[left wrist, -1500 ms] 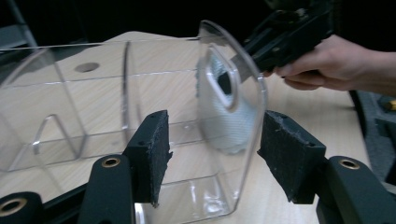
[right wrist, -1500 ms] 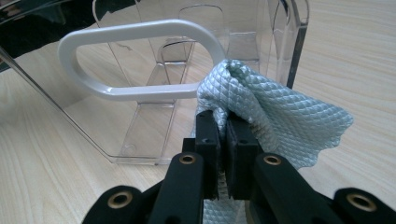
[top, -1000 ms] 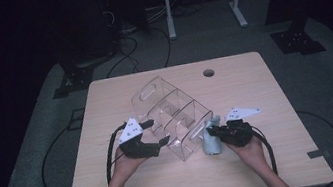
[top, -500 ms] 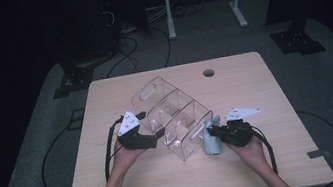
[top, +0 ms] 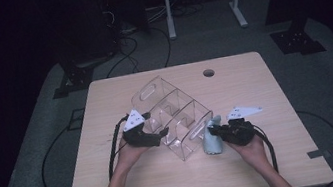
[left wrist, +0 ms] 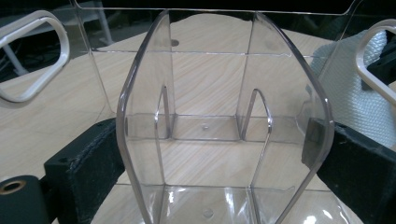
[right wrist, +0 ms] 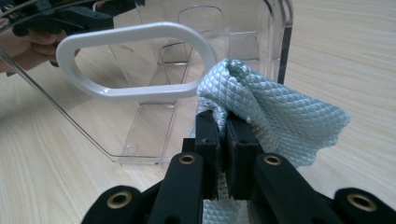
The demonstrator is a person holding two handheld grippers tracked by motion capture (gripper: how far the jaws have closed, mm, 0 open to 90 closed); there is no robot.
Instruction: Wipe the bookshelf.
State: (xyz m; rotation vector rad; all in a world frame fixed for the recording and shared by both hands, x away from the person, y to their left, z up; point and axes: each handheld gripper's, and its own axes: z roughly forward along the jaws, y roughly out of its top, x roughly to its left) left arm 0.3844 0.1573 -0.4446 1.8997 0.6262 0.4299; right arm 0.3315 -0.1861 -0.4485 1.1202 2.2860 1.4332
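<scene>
Clear plastic forms the organizer (top: 173, 117), a long box with cross dividers that lies slantwise on the wooden table (top: 267, 168), its long axis running from the far left toward the near right. No brand, label or writing can be read on it or on anything else.

The left gripper (top: 163, 134) sits at the organizer's near-left side. In the left gripper view its two black jaws stand wide, one on each side of a compartment wall (left wrist: 224, 140). They have just been opening, and whether the pads still press on the plastic I cannot tell. This view looks straight down the compartments, with small tabs rising from the floor, oval handle cutouts at either edge and the cloth (left wrist: 345, 88) seen through the wall.

The right gripper (top: 213, 130) is clenched on the cloth (top: 211, 139), a pale blue piece that stands bunched against the organizer's near-right end. The right gripper view gives what the high view cannot: the cloth's (right wrist: 271, 107) diamond weave, the fold pinched between the closed pads (right wrist: 236, 144), and a white-rimmed oval handle hole (right wrist: 135, 60) just beside the cloth. It also catches the other hand and gripper through the plastic at upper left.

The high view alone shows the table's cable hole (top: 208, 72) and the dark floor (top: 36, 144) with cables.
</scene>
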